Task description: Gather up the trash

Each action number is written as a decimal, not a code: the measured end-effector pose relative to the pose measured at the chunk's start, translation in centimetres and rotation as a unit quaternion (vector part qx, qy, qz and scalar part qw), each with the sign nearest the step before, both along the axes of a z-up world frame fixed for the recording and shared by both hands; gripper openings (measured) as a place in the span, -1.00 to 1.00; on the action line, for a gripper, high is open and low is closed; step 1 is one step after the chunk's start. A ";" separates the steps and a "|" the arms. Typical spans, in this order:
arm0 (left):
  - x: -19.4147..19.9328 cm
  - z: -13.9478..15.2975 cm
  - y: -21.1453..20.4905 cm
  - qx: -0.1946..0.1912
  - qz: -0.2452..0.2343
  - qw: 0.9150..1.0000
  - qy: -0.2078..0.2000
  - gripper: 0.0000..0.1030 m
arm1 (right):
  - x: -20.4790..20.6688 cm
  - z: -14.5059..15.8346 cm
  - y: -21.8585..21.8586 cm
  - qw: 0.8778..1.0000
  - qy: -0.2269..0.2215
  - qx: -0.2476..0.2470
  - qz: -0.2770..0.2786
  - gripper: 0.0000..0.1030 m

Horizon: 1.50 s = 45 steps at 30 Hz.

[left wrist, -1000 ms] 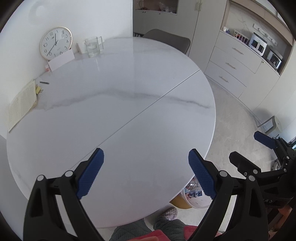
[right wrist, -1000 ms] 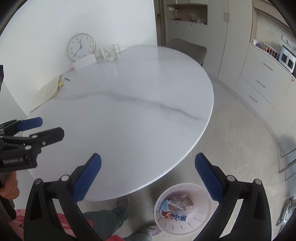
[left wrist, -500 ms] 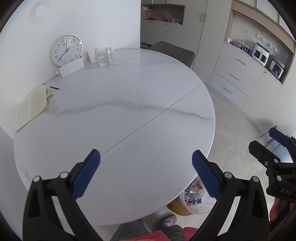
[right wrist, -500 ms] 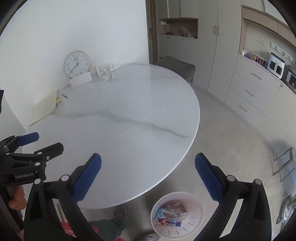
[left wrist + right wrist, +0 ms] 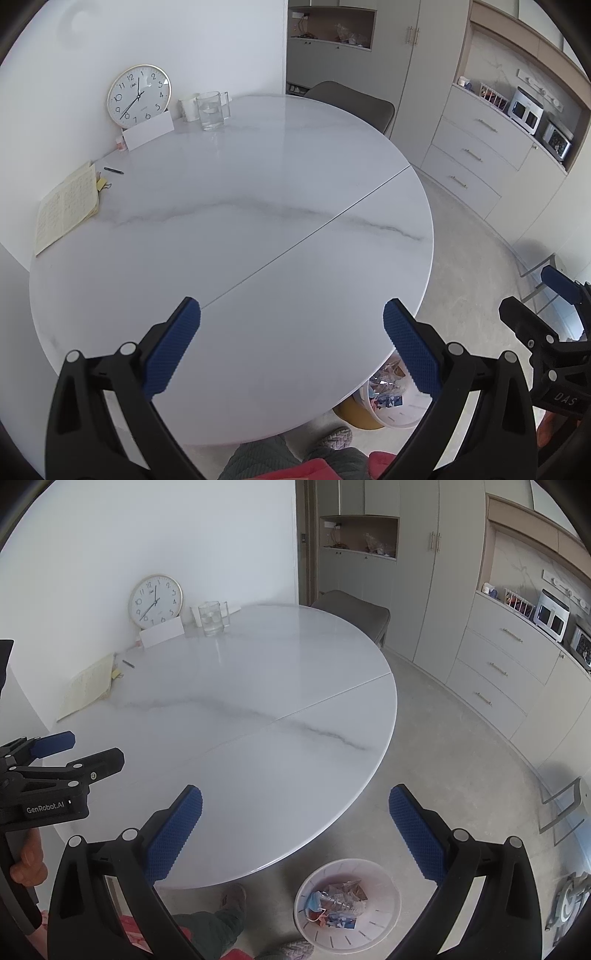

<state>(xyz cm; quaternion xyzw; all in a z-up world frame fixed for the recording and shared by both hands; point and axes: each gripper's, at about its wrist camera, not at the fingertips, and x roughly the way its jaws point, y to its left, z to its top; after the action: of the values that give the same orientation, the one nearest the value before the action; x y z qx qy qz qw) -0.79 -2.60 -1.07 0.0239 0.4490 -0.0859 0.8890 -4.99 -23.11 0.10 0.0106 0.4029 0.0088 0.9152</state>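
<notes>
- Your left gripper [image 5: 291, 343] hangs over the near edge of the round marble table [image 5: 229, 229], fingers [image 5: 173, 350] spread wide, nothing between them.
- Your right gripper [image 5: 295, 830] sits off the table's right edge, fingers [image 5: 417, 838] equally wide apart and empty.
- The trash is already in the white wastebasket [image 5: 384, 886] on the floor by your feet: crumpled wrappers and what looks like a blue mask [image 5: 316, 902]. From the left camera the basket is half hidden under the table rim.
- No loose trash shows on the tabletop. What remains at the far side reads as keepers: wall clock [image 5: 139, 96], glass pitcher [image 5: 212, 110], white card [image 5: 147, 129], open notebook [image 5: 66, 210], pen [image 5: 113, 170].
- Judgement: collection looks finished, or nearly so.
- Risk: if you go hunting for more, you could take the notebook, the card or the small yellow bits beside the notebook for trash. They are too small to identify from here.
- Risk: a reach toward that far corner could tip the pitcher, which appears to hold water.
- Risk: your foot is close to the wastebasket; a step could knock it and spill the contents.
</notes>
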 end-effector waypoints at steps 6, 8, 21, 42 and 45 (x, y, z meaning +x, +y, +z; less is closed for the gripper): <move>-0.1 0.0 0.0 0.002 0.002 1.000 0.002 0.85 | 0.0 -0.1 0.2 1.000 0.001 -0.001 0.003 0.95; -0.1 0.0 0.0 0.001 0.002 1.000 0.002 0.85 | -0.1 -0.2 0.3 1.000 0.002 -0.001 0.005 0.95; -0.2 -0.2 0.5 -0.001 0.003 1.000 0.007 0.85 | -0.1 -0.3 0.4 1.000 0.007 -0.001 0.006 0.95; -0.1 -0.5 0.6 0.001 0.009 1.000 0.009 0.85 | -0.2 -0.7 0.7 1.000 0.013 -0.004 0.010 0.95; 0.0 -0.6 0.8 -0.008 0.011 1.000 0.011 0.85 | -0.2 -0.9 0.8 1.000 0.015 -0.004 0.012 0.95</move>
<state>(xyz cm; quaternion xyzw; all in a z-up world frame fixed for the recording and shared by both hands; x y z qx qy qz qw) -0.80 -1.78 -1.63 0.0114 0.4583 -0.0801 0.8851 -5.23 -22.27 -0.84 0.0021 0.4165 0.0180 0.9090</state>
